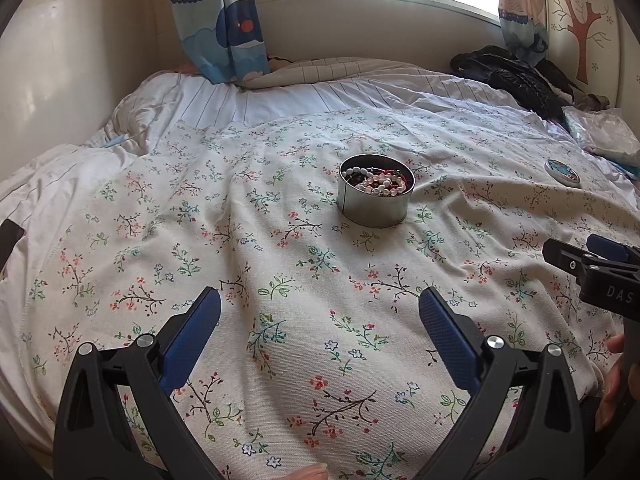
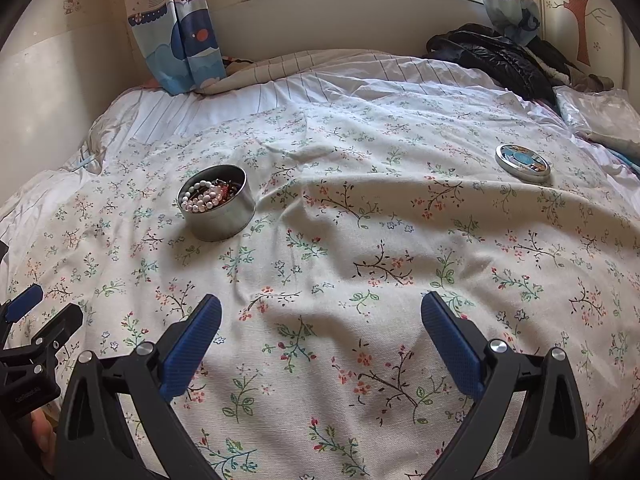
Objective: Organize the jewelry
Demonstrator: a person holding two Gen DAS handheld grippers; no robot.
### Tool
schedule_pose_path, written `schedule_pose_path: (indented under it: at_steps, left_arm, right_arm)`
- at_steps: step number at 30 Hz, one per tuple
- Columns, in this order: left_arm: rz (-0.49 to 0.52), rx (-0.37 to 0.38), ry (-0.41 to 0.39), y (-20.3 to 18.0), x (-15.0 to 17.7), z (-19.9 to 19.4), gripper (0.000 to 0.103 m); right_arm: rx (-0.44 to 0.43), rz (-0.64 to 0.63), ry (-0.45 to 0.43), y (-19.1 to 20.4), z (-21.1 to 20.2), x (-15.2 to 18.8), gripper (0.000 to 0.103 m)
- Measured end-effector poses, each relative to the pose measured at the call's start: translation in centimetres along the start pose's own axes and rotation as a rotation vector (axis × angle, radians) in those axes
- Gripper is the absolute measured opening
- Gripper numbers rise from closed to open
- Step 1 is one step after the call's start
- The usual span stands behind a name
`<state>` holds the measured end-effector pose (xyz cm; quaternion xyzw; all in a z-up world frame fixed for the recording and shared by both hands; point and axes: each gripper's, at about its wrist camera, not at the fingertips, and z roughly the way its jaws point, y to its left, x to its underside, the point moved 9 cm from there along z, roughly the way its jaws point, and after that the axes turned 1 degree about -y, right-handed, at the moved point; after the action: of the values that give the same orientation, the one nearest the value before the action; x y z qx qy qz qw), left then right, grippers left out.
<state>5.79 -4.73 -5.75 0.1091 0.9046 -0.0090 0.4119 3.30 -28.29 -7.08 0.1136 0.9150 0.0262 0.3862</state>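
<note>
A round metal tin point(image 1: 374, 204) point(image 2: 222, 216) stands uncovered on the flowered bedspread, filled with bead bracelets point(image 1: 380, 182) point(image 2: 206, 198) in white, pink and red. Its round lid point(image 1: 562, 172) point(image 2: 522, 161), with a blue picture on top, lies flat on the spread far to the tin's right. My left gripper point(image 1: 320, 312) is open and empty, low over the spread, well short of the tin. My right gripper point(image 2: 320, 316) is open and empty too, between tin and lid but nearer me. Each gripper shows at the edge of the other's view point(image 1: 588, 264) point(image 2: 36, 320).
The flowered bedspread point(image 1: 280, 280) point(image 2: 360, 260) covers a bed with a striped white sheet point(image 1: 280, 100) behind. Dark clothes point(image 1: 516, 76) point(image 2: 500, 56) and a plastic bag point(image 1: 608, 132) point(image 2: 600, 116) lie at the back right. Curtains point(image 1: 224, 20) and a window are beyond.
</note>
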Motion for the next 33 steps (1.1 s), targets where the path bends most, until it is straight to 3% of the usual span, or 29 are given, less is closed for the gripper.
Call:
schedule_pose_path:
  at_steps: [33]
  left_arm:
    - [-0.009,0.001,-0.001,0.30,0.00,-0.02,0.095]
  right_arm:
    - [0.001,0.010,0.002,-0.31,-0.03,0.03,0.096]
